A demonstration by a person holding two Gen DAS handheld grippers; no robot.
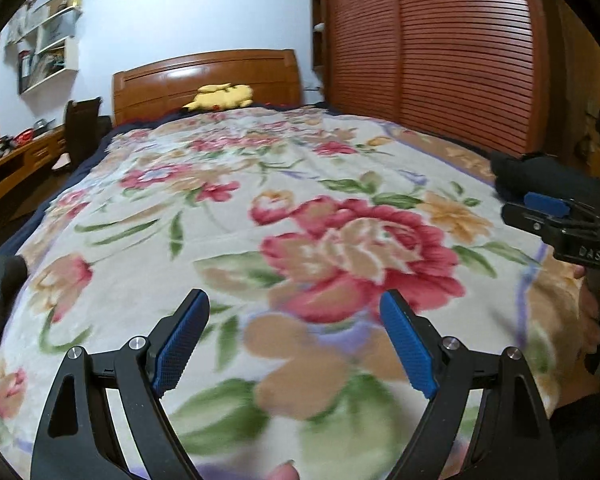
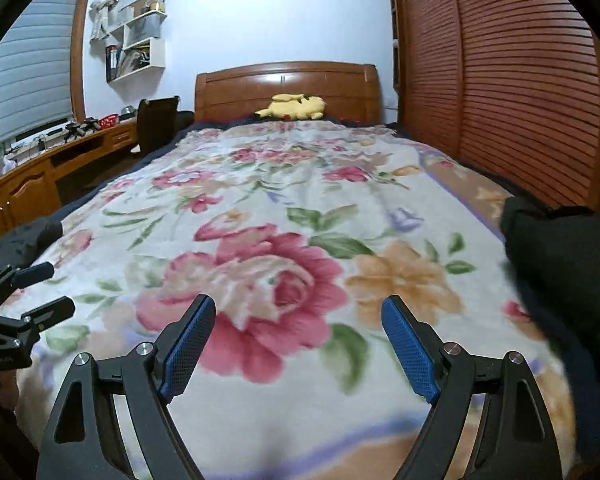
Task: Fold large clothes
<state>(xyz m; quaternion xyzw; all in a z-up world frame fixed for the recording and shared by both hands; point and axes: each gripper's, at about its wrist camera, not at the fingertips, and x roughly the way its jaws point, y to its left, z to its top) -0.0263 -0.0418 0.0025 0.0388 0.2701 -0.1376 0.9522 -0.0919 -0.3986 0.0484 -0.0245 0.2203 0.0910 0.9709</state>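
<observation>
A black garment point(image 2: 560, 272) lies bunched at the bed's right edge, to the right of my right gripper point(image 2: 299, 304), which stands open over the floral blanket with nothing between its blue pads. In the left wrist view the same black garment point(image 1: 540, 172) shows beyond the right gripper point(image 1: 516, 206). More black cloth point(image 1: 0, 292) lies at the bed's left edge, seen also as a dark heap of black cloth point(image 2: 20, 236) behind my left gripper point(image 2: 46, 288). In its own view my left gripper point(image 1: 294, 300) is open and empty above a big red flower.
The floral blanket point(image 1: 300, 184) covers the whole bed. A yellow plush toy point(image 2: 292, 106) rests by the wooden headboard point(image 2: 288, 80). Louvred wardrobe doors point(image 2: 500, 80) run along the right. A desk point(image 2: 40, 176) and a dark chair point(image 2: 156, 120) stand on the left.
</observation>
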